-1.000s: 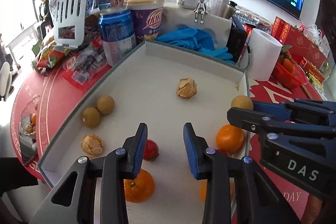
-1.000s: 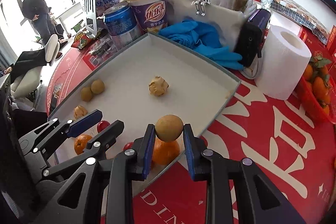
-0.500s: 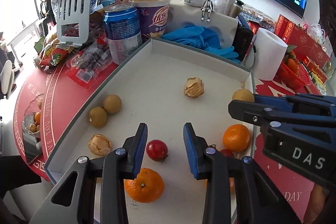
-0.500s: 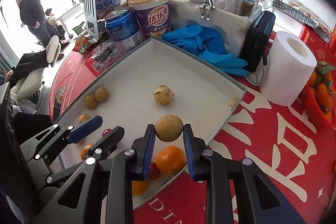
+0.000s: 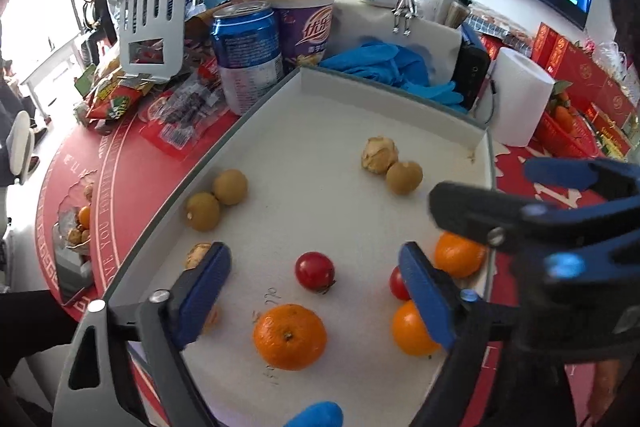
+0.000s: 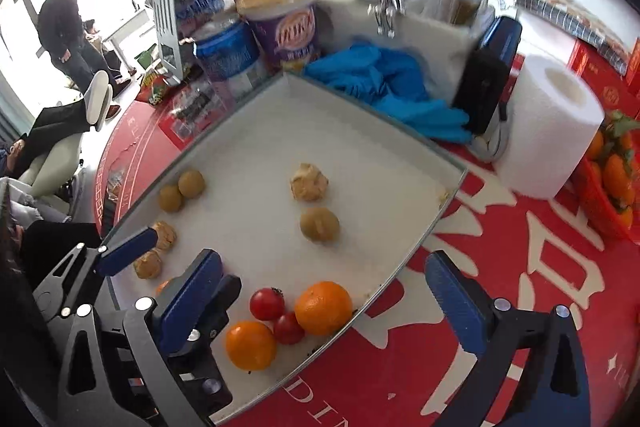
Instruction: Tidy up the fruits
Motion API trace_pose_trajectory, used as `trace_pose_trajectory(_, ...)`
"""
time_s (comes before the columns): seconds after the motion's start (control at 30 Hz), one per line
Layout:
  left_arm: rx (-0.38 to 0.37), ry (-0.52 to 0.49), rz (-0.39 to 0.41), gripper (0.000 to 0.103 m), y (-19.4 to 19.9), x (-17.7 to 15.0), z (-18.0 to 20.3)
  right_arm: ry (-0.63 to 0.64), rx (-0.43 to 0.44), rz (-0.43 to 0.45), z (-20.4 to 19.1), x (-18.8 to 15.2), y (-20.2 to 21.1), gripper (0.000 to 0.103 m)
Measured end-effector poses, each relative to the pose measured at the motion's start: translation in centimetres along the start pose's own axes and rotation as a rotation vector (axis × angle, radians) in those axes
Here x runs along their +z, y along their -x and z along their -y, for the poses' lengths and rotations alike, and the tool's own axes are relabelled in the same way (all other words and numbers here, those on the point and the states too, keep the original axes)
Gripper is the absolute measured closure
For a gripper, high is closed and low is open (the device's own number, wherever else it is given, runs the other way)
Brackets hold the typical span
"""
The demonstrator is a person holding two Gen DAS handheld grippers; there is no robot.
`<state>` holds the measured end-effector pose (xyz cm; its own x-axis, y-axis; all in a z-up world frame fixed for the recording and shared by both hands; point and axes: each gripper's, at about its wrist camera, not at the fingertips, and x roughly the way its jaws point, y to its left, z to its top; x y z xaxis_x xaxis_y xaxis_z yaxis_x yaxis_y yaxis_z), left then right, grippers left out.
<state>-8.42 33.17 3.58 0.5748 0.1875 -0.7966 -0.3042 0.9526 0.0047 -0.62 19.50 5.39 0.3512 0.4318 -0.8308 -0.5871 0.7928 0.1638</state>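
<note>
In the left wrist view the tray [image 5: 256,115] fills the middle of the table. Inside it, two longans [image 5: 218,199] lie touching at nine o'clock; a walnut [image 5: 379,153] touches another longan [image 5: 404,177] at one o'clock. A cherry tomato [image 5: 315,271] sits centrally, a tangerine [image 5: 289,336] just beside it at six o'clock. Behind the tray, at eleven o'clock, stands a can [image 5: 246,55]; a paper roll [image 5: 520,99] at two o'clock.

On the red worktop cover [image 5: 120,187] we read curved white lettering "LOVE YOU FOREVER"; "DIN" [image 6: 320,413] shows near its front edge. The purple cup [image 5: 306,31] carries Chinese brand characters.
</note>
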Motion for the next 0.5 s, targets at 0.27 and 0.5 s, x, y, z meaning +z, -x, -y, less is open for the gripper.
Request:
trace_pose_trajectory(0.27,0.007,0.023,0.010,0.000,0.39,-0.03,-0.75,0.023,-0.041,-0.029,-0.35,0.07,0.58,0.001)
trace_pose_trajectory(0.5,0.015,0.022,-0.020,0.000,0.21,-0.14,-0.82,0.030,-0.063,-0.042,-0.62,0.23,0.85,0.001)
